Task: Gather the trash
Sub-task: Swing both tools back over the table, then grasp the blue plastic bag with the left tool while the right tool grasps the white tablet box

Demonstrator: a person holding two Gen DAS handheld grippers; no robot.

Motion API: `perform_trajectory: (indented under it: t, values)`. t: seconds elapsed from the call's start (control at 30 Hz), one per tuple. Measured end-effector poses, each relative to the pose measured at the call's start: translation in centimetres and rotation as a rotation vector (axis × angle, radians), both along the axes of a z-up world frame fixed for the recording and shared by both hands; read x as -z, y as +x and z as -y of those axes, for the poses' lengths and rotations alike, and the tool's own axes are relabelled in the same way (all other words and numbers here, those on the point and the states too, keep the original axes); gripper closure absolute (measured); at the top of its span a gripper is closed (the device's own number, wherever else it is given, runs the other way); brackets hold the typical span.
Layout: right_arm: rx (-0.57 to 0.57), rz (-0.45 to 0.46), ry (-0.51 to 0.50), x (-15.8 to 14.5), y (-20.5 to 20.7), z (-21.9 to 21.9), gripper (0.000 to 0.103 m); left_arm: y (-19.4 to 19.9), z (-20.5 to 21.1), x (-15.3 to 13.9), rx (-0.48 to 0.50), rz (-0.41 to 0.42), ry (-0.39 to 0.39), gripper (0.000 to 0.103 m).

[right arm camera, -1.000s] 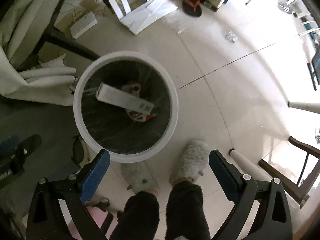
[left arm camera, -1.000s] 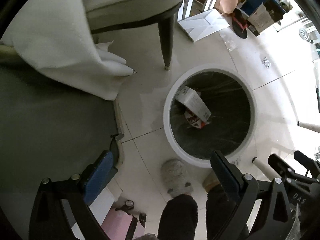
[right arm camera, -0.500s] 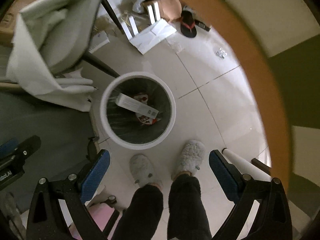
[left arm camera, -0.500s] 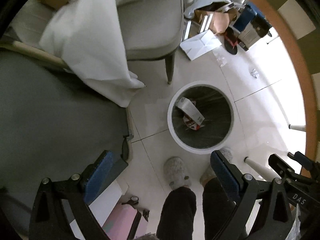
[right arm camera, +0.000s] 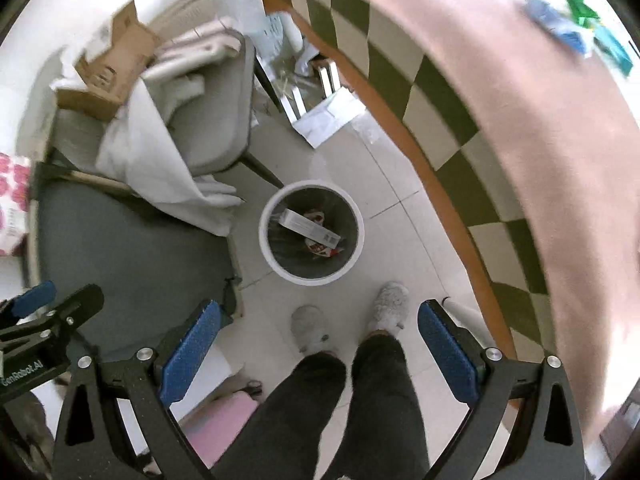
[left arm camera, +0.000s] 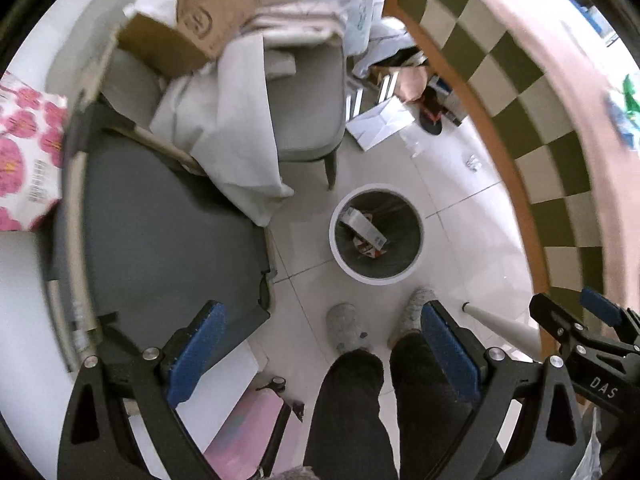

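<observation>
Round pink tabletop with green-checked edge (right arm camera: 500, 92) crowding upper right; risk of knocking blue and green wrappers (right arm camera: 576, 20) off in reaching. White round bin (right arm camera: 350, 216) mid-frame, holding white carton (right arm camera: 310, 228). Left gripper (left arm camera: 320, 360) and right gripper (right arm camera: 318, 354) spread wide, empty.

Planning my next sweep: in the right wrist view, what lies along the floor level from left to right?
Grey mat → white cloth draped off the chair → trash bin → bare floor tiles → checkered tablecloth.

A white bin (left arm camera: 376, 278) and scattered papers (left arm camera: 380, 122) sit on the tiled floor (left arm camera: 452, 208).
</observation>
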State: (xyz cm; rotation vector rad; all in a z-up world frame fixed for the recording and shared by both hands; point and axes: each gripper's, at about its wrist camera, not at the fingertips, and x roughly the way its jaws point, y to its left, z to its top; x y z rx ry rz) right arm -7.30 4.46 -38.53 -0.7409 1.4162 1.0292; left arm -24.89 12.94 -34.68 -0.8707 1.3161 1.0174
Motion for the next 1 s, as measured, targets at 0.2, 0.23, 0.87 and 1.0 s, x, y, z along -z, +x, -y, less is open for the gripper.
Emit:
perform_trajectory:
  t: [0.2,0.23,0.87,1.0]
  values:
    - [0.126,-0.060,0.069,-7.1,3.9,2.2,0.003,3.7,0.4,-7.2,0.063,0.043,0.078,0.003]
    - [0.158,-0.059,0.081,-8.1,5.1,2.6,0.003,5.1,0.3,-8.4,0.087,0.045,0.104,0.003]
    - [0.088,0.184,-0.358,-2.4,32.2,16.0,0.003,36.9,7.0,-5.3,0.478,-0.092,0.218,0.000]
    - [-0.139,0.211,-0.403,0.5,32.1,14.4,0.003,38.9,8.1,-2.3,0.500,-0.137,0.144,0.000]
